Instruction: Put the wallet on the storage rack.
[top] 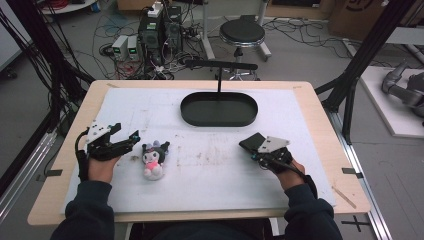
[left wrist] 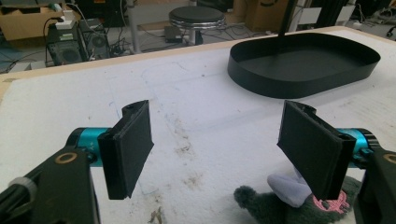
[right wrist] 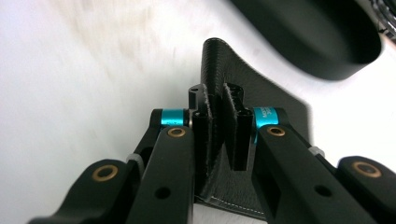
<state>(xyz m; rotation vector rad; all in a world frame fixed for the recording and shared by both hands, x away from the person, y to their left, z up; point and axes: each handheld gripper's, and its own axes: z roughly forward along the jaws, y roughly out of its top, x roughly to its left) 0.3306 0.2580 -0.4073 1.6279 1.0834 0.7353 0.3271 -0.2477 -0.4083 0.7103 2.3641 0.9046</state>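
A small plush toy [top: 154,159] with dark ears, a white face and a pink body lies on the white mat. My left gripper [top: 127,131] rests just left of it, jaws wide open and bare. In the left gripper view the plush toy [left wrist: 289,196] sits low beside the right jaw of that gripper [left wrist: 215,109], not between the pads. Near the mat's right side, my right gripper [top: 256,151] is shut on a black leather wallet [top: 250,141]. Seen from the right gripper [right wrist: 221,100], both pads pinch the stitched wallet [right wrist: 219,56], which hangs over the mat.
A black oval tray [top: 219,122] stands at the mat's far middle, with a thin black post and crossbar [top: 220,65] rising behind it. The tray [left wrist: 299,84] holds nothing. Behind the table are a stool [top: 242,34], computers and cables on the floor.
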